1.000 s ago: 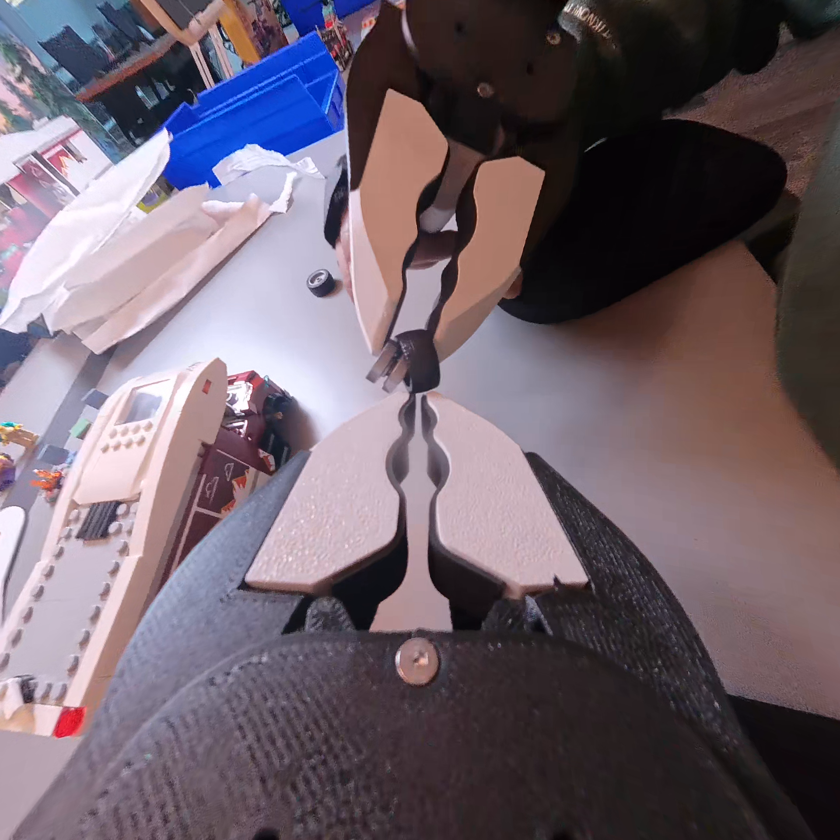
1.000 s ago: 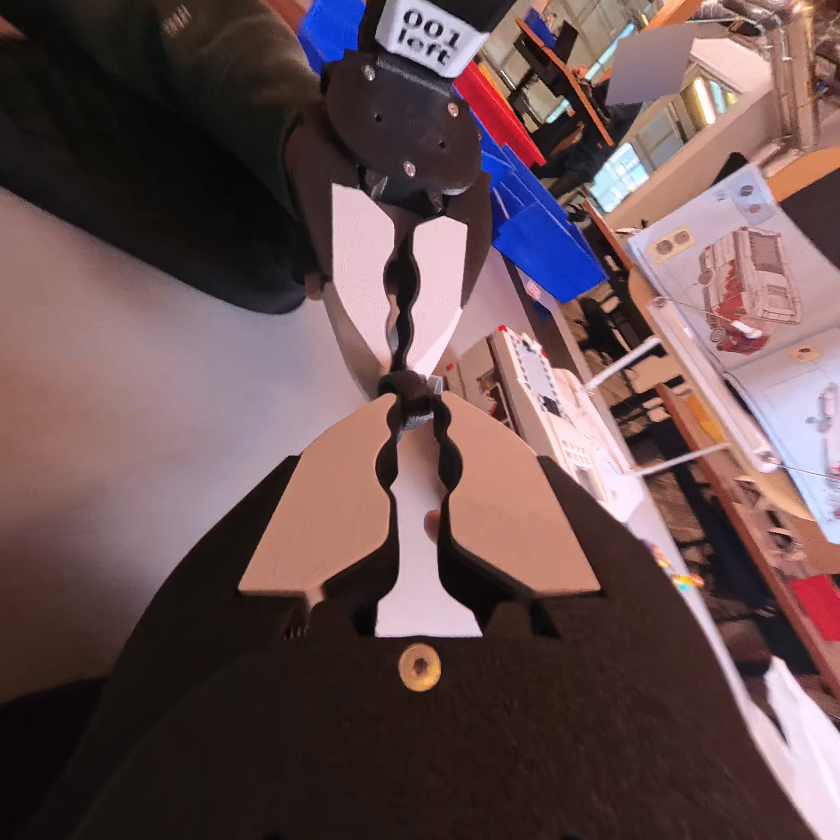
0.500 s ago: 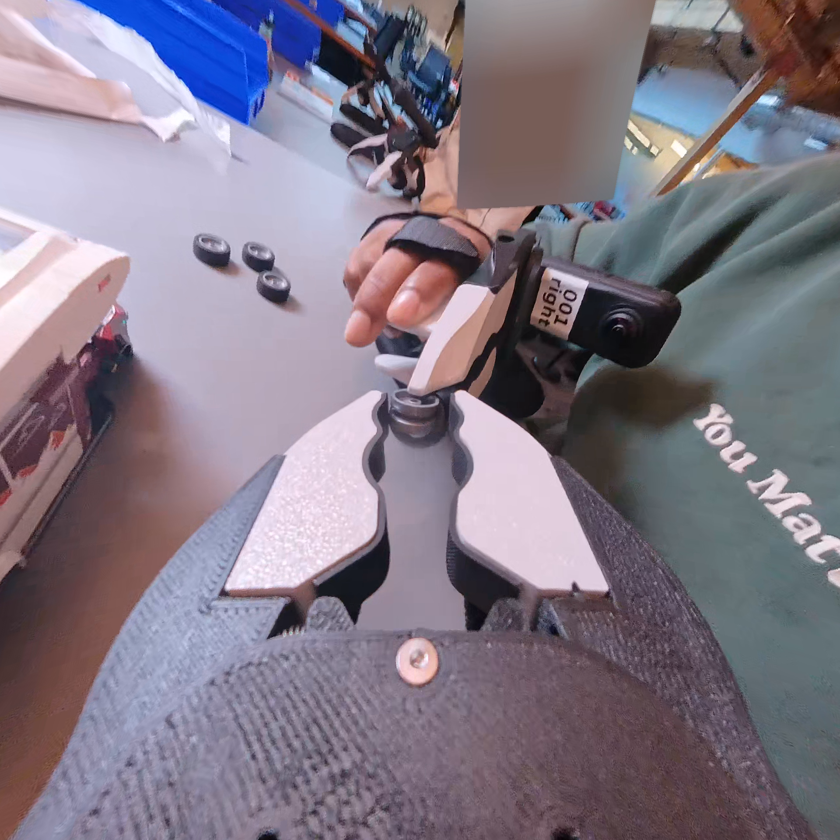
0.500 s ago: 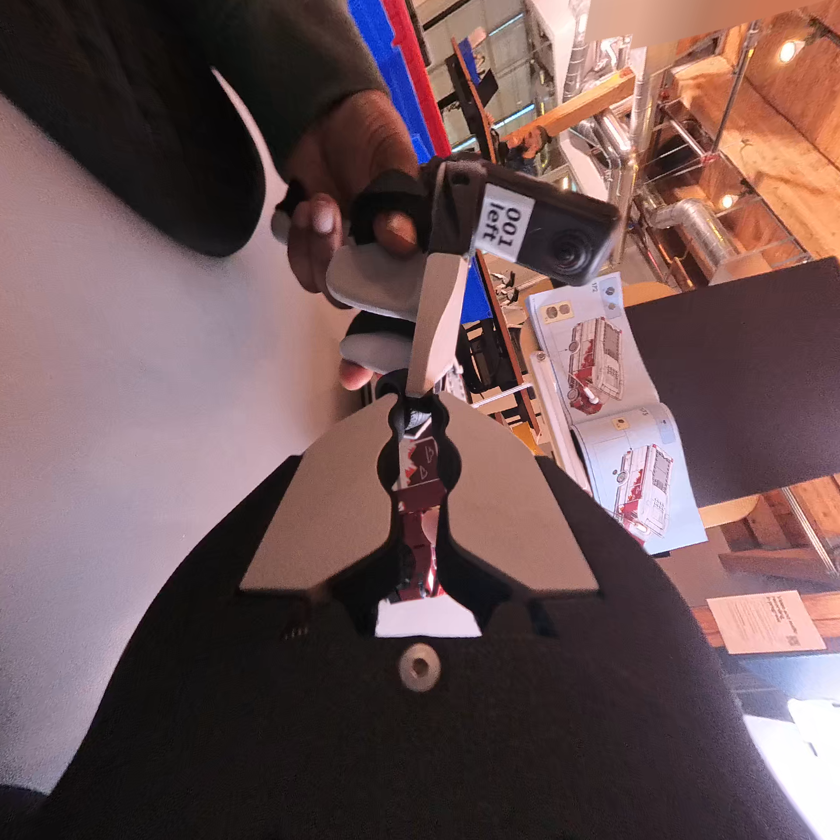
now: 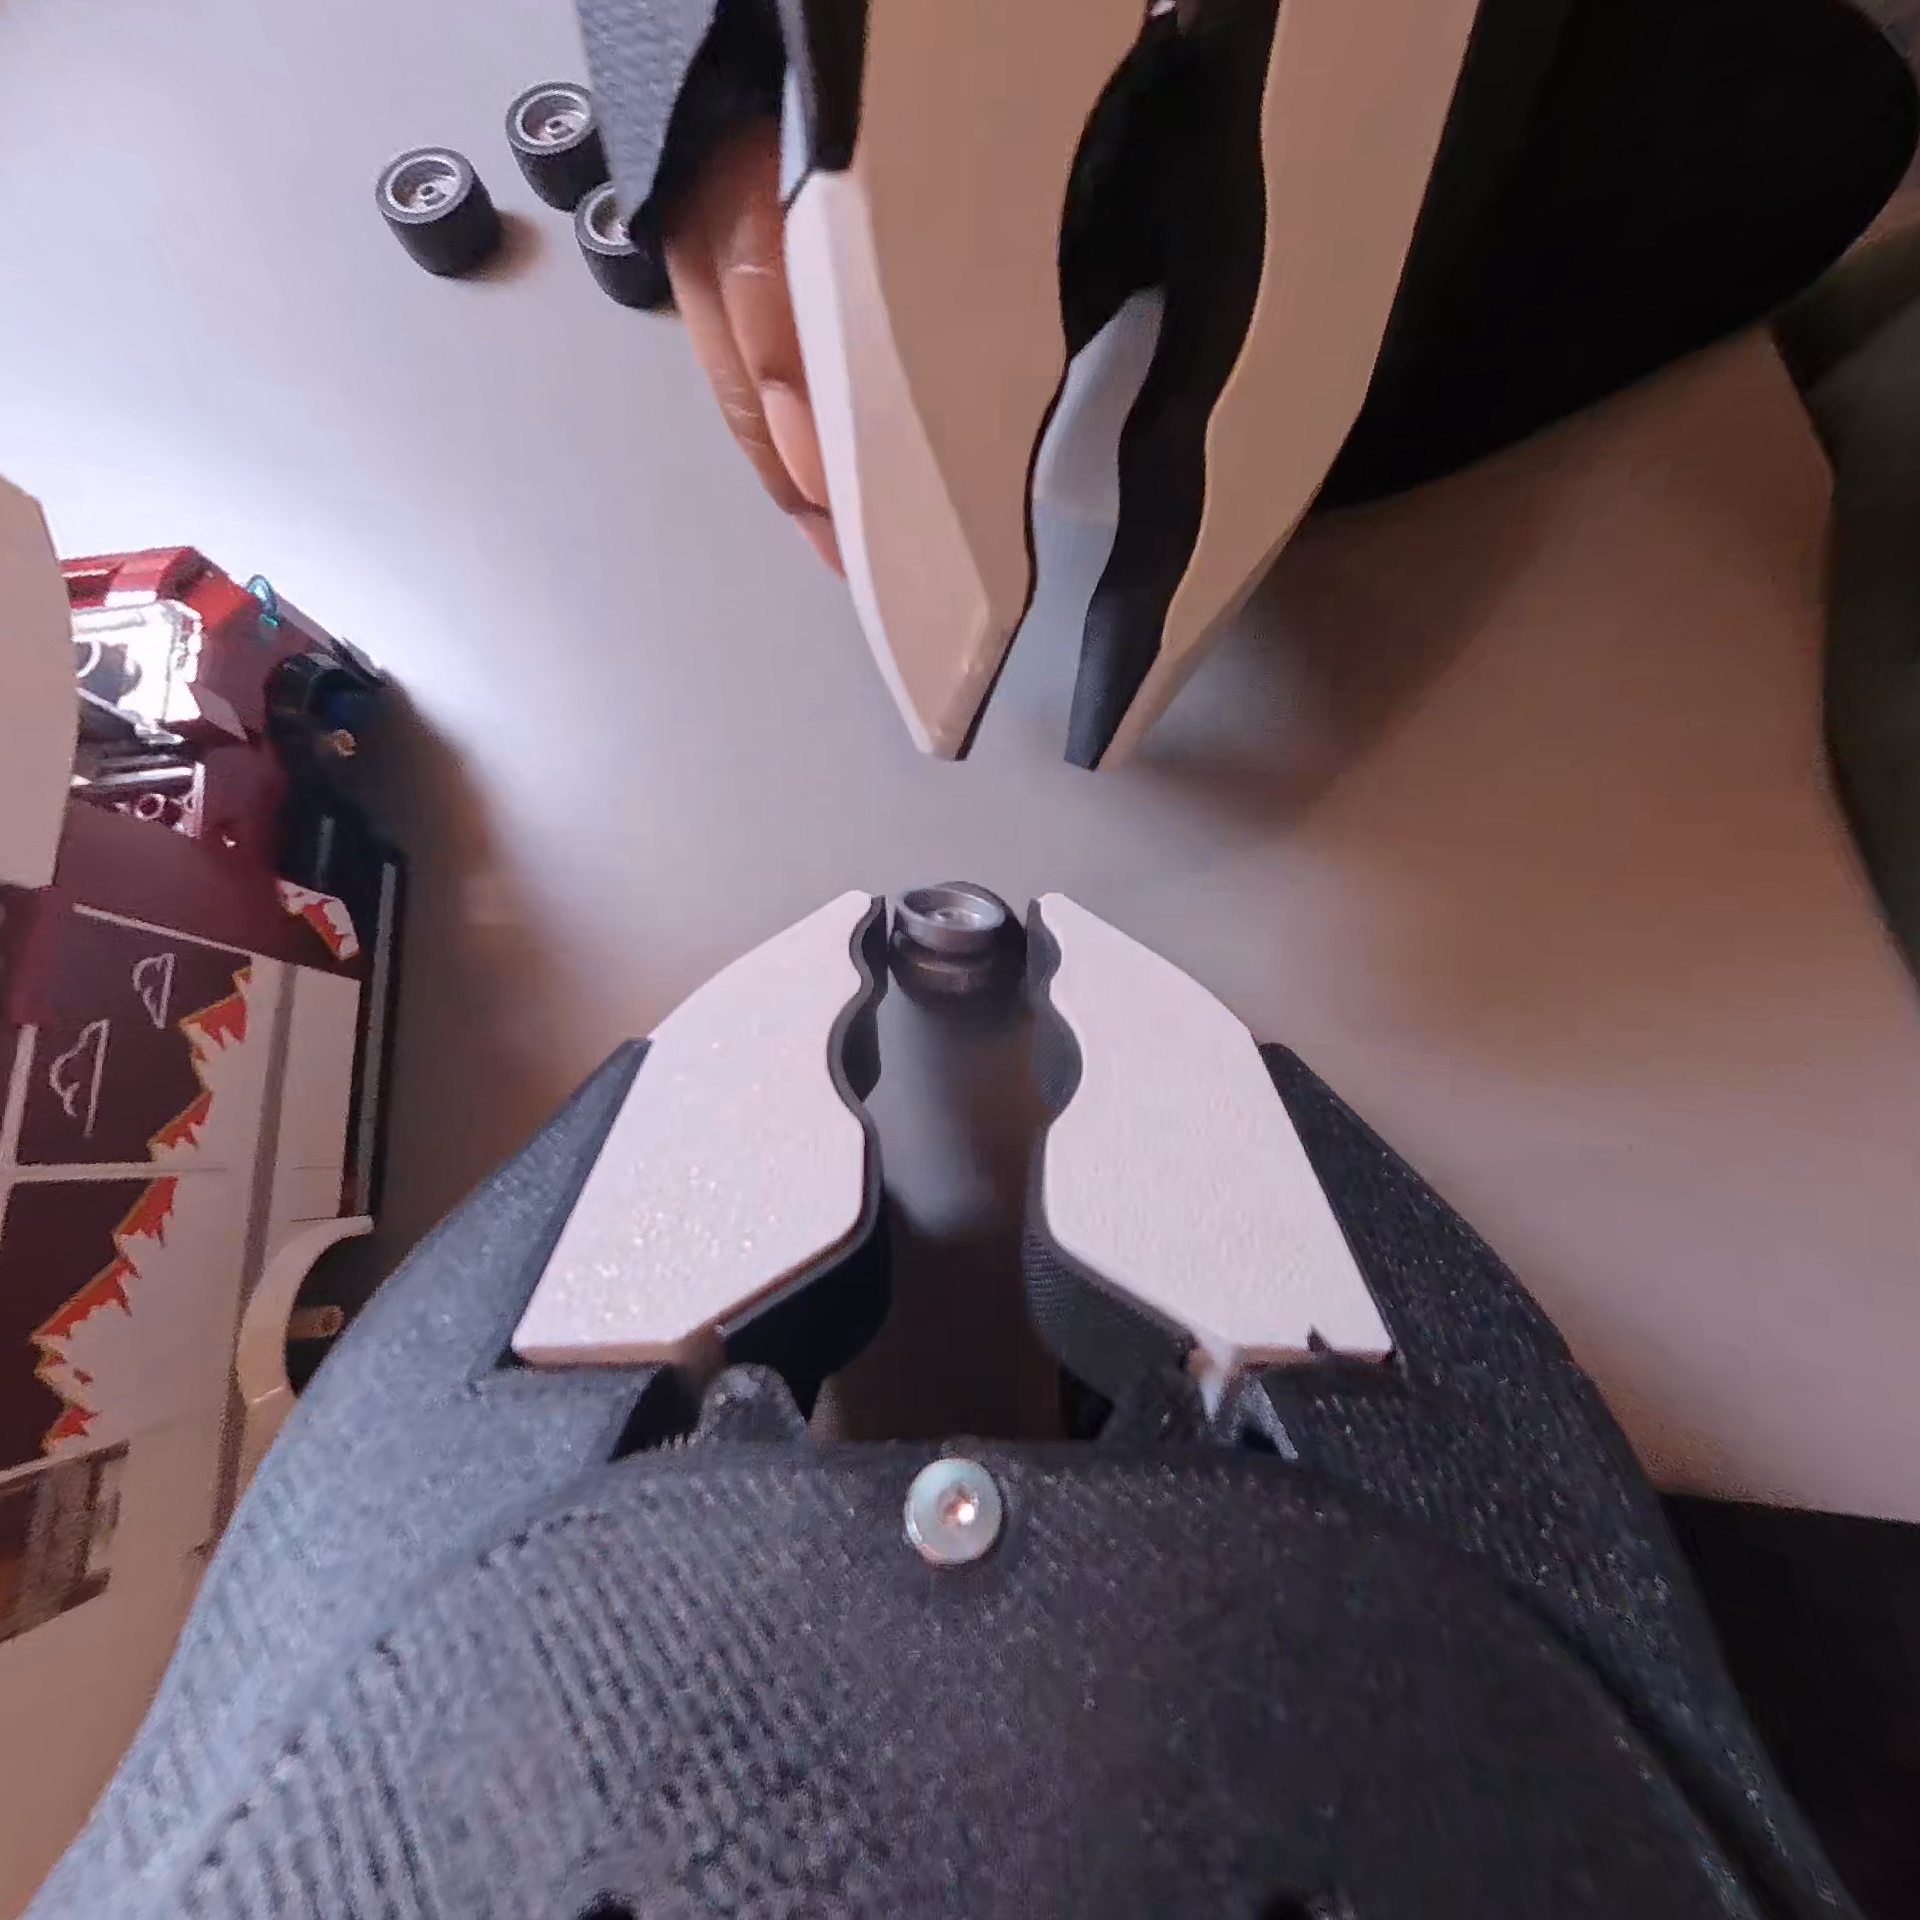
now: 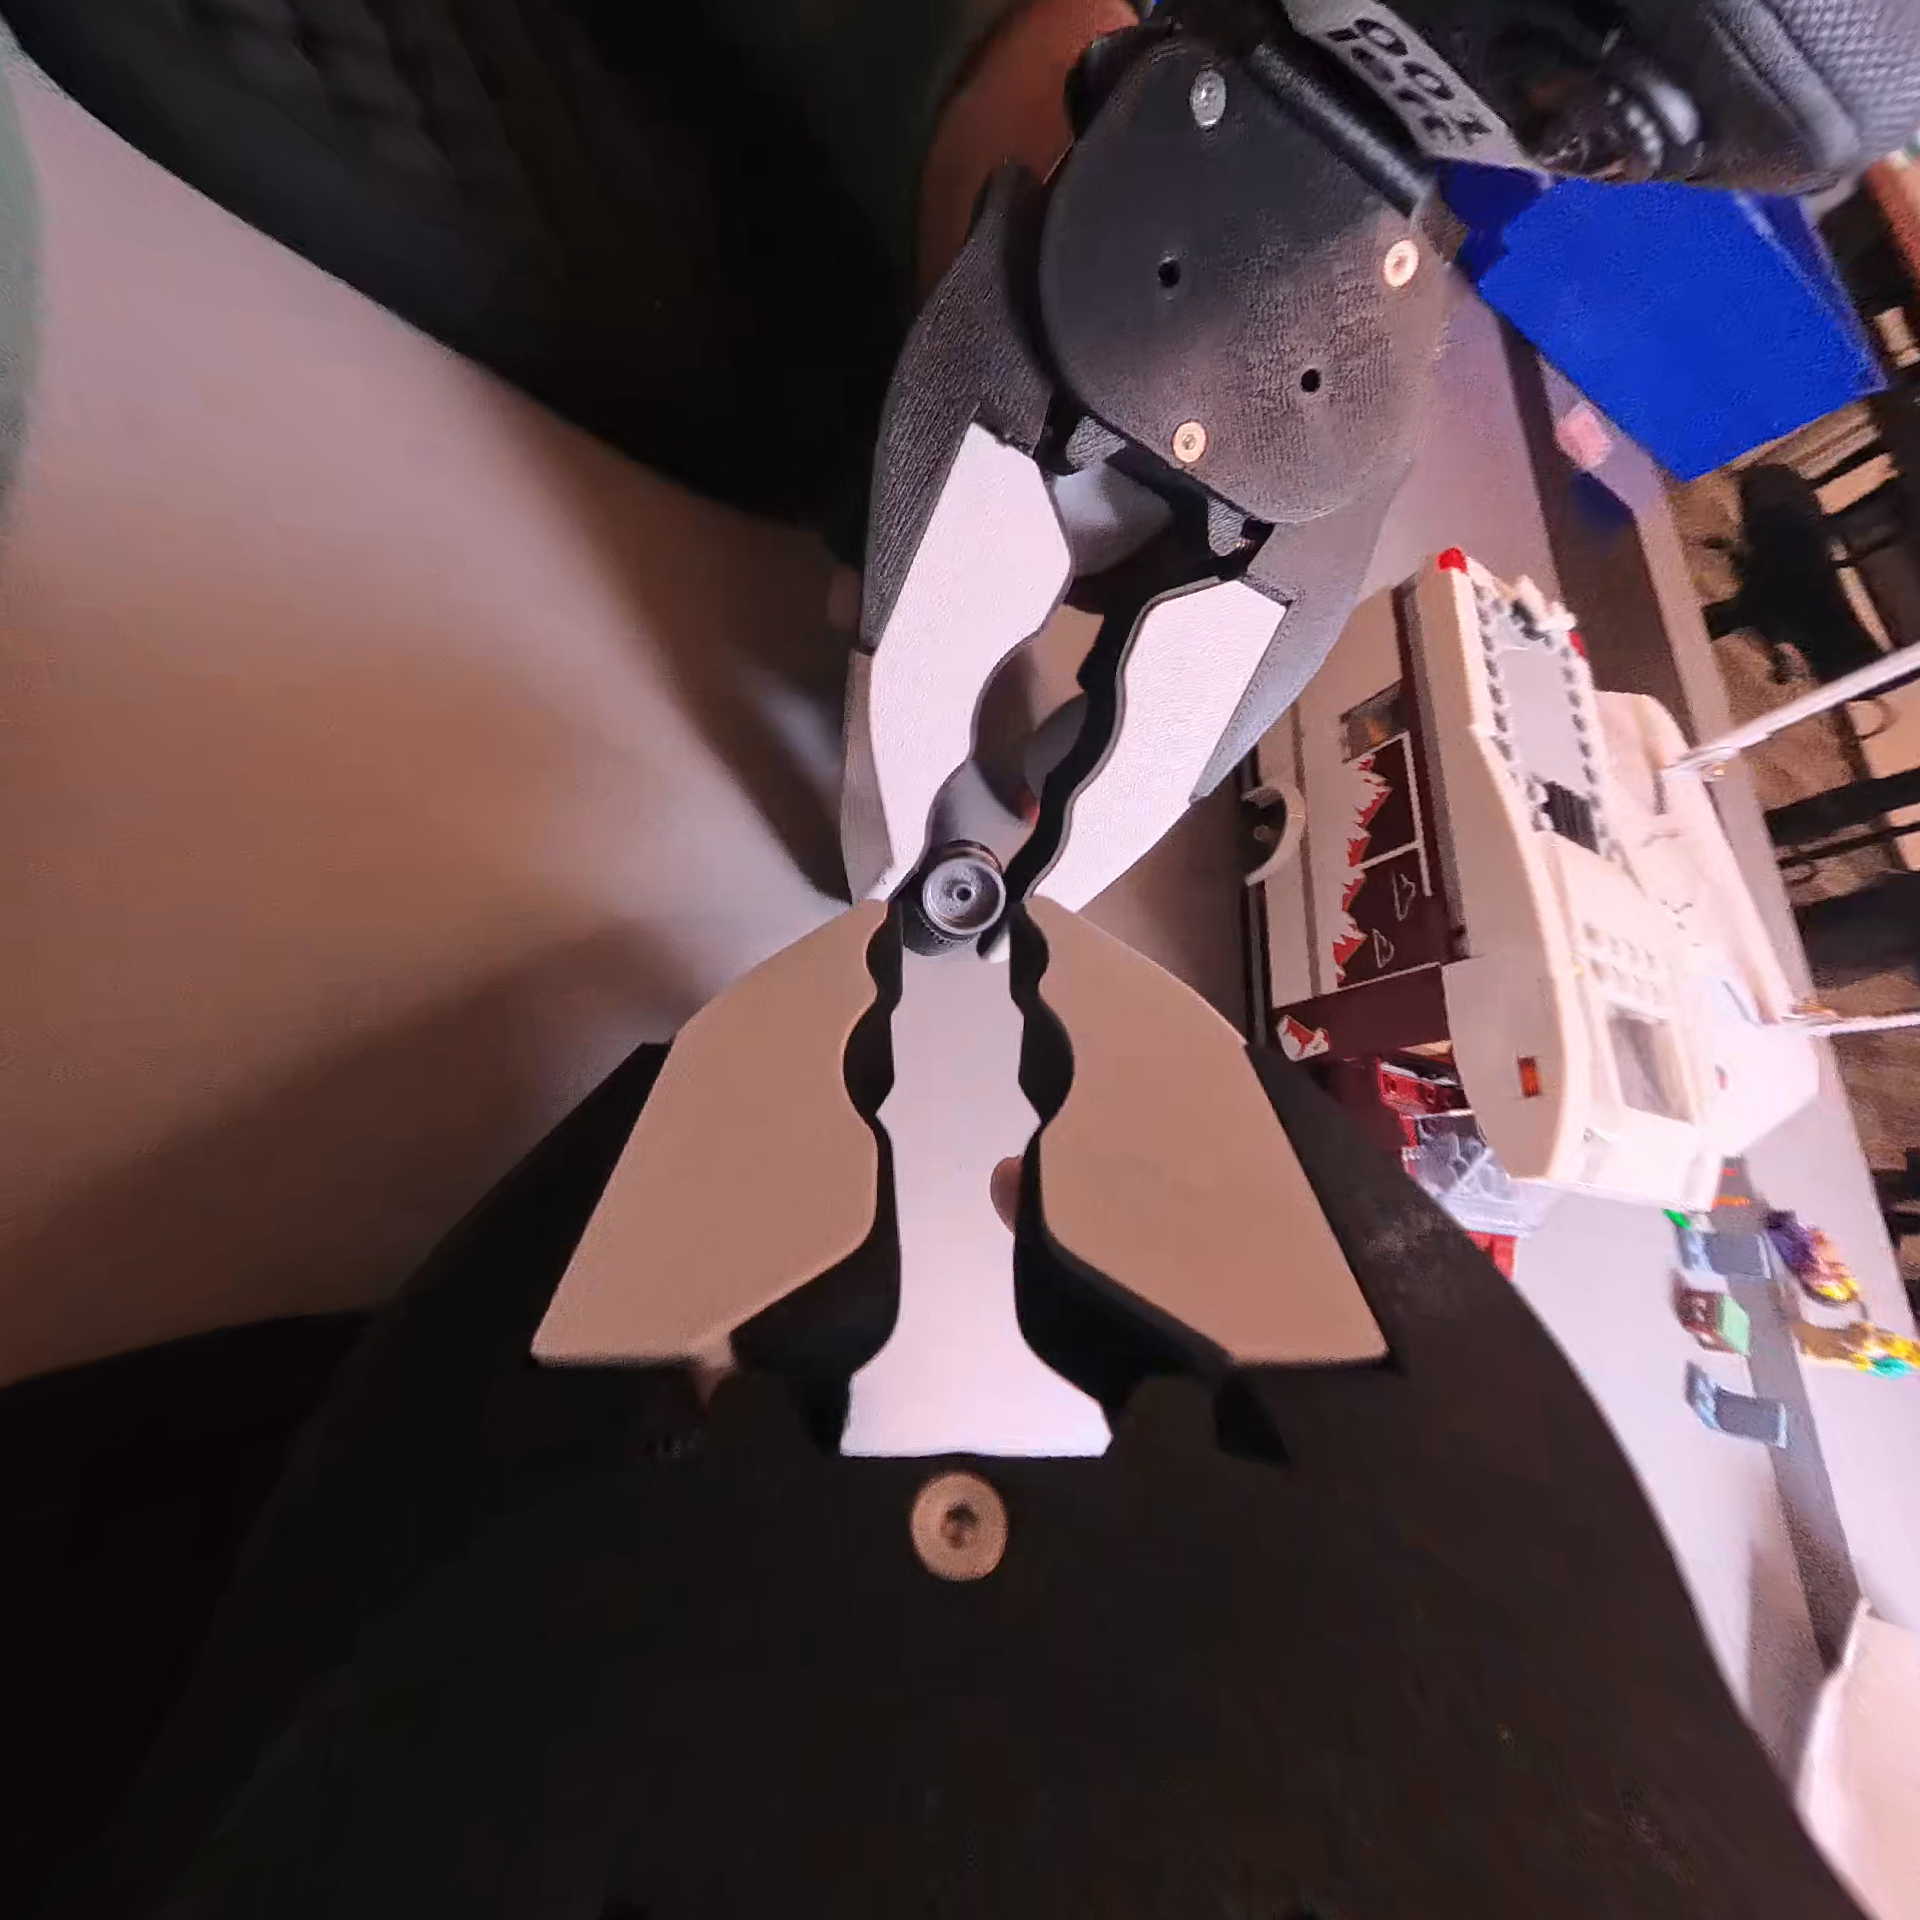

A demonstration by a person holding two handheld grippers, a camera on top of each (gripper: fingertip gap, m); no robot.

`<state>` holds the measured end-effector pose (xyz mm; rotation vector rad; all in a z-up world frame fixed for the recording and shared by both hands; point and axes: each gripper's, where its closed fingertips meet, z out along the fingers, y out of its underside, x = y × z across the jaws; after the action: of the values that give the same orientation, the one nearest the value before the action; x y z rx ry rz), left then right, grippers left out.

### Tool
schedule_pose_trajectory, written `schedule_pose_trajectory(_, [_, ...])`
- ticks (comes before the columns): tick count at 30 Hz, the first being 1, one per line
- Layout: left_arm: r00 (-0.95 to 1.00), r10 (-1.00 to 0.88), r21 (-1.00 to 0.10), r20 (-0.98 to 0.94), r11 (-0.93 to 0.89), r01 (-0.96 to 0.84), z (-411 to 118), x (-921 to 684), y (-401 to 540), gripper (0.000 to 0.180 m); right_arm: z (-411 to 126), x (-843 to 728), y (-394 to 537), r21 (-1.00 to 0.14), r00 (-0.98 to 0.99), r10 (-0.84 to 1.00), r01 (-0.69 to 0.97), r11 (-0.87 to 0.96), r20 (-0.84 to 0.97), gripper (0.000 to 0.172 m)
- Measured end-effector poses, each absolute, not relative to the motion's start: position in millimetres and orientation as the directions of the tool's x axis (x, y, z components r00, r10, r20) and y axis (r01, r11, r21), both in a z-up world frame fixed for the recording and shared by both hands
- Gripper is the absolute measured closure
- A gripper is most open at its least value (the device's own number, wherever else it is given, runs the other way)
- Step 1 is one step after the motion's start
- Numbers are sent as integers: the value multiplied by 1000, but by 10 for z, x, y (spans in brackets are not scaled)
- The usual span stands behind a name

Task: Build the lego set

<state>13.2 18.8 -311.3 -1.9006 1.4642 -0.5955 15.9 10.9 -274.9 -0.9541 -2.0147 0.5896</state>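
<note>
The left hand-held gripper (image 5: pixel 958 914) points forward over the bench (image 5: pixel 520 623), its two pale fingers (image 5: pixel 748 1091) parted to a narrow gap and pressed on either side of a small wheel (image 5: pixel 951 930) at the tips. The right hand-held gripper (image 5: pixel 1013 756) faces it tip to tip, angled downward. Its fingers (image 5: pixel 914 582) stand slightly apart with nothing between the tips. In the right wrist view, the tips sit just beside the wheel (image 6: pixel 964 899). A hand (image 5: pixel 758 343) wraps the right hand-held gripper's body, its fingertips showing beside the left finger plate.
</note>
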Motion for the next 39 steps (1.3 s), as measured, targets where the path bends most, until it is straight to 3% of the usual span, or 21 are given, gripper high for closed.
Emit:
schedule_pose_trajectory(3, [264,-962,-724,-62,-139,-676,-3121,105,190,139,-2801,102,99,-661,-444,786,439,609,429,150])
schedule_pose_trajectory(6, [261,-963,-724,-67,-133,-676,-3102,40,157,136,-2854,63,93,-655,-487,797,478,585,357,148])
schedule_pose_trajectory(13, [258,-965,-746,-52,-134,-653,-3111,17,160,140,-2989,-13,94,-603,-489,811,554,574,322,144])
schedule_pose_trajectory(15, [247,-967,-738,-63,-121,-663,-3140,28,153,142,-3015,-19,121,-591,-466,817,571,570,338,150])
schedule_pose_trajectory(19, [238,-968,-740,-79,-103,-664,-3138,49,145,156,-2998,-24,126,-610,-429,845,589,531,320,152])
schedule_pose_trajectory(31, [250,-966,-757,-70,-112,-644,-3121,30,141,151,-3032,16,121,-426,-498,867,785,451,0,153])
schedule_pose_trajectory(39, [256,-965,-771,-58,-119,-625,-3110,25,135,153,-2969,-12,128,-447,-486,874,777,443,22,149])
